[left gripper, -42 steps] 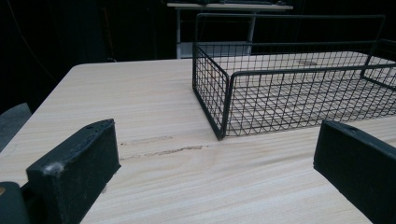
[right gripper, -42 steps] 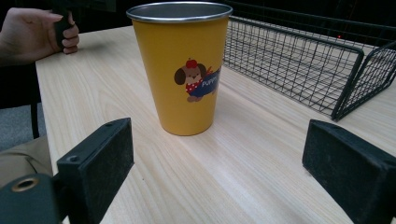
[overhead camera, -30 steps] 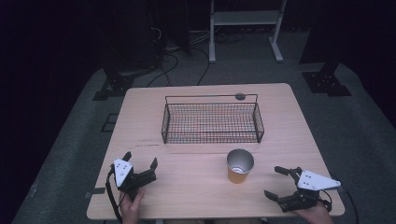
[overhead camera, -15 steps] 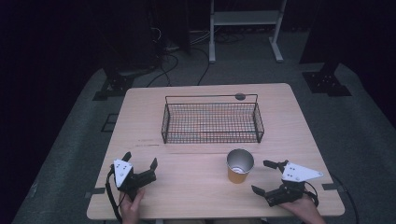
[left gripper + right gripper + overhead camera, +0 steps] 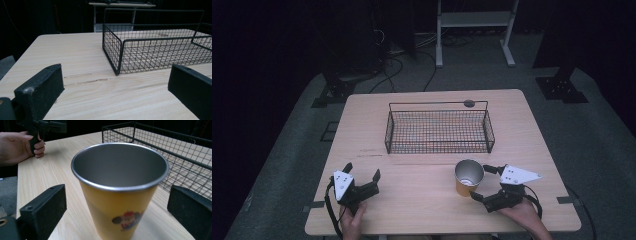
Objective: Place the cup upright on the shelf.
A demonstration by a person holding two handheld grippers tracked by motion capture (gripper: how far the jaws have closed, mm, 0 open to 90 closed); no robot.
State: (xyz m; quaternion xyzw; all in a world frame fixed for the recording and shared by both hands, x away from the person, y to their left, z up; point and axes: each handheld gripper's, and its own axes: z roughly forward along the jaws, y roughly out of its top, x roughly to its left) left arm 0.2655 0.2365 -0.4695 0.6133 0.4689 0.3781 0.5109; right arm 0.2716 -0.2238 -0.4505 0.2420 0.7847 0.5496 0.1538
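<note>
A yellow cup (image 5: 468,176) with a bare metal inside and a small printed picture stands upright on the wooden table (image 5: 422,200), in front of the black wire basket (image 5: 438,131). My right gripper (image 5: 480,182) is open just to the cup's right, its jaws reaching toward the cup. In the right gripper view the cup (image 5: 120,202) rises close up between the two spread jaws of the right gripper (image 5: 117,206), and neither jaw touches it. My left gripper (image 5: 362,171) rests open at the front left with nothing in it. It faces the basket (image 5: 155,47).
The basket looks empty and sits mid-table. A small dark round thing (image 5: 469,103) lies at the far edge behind it. The person's other hand (image 5: 22,143) with its gripper appears far off in the right gripper view. Dark floor, cables and stands surround the table.
My right gripper has moved left from the front right corner up to the cup, so the cup now stands between its open jaws. The left gripper has stayed put.
</note>
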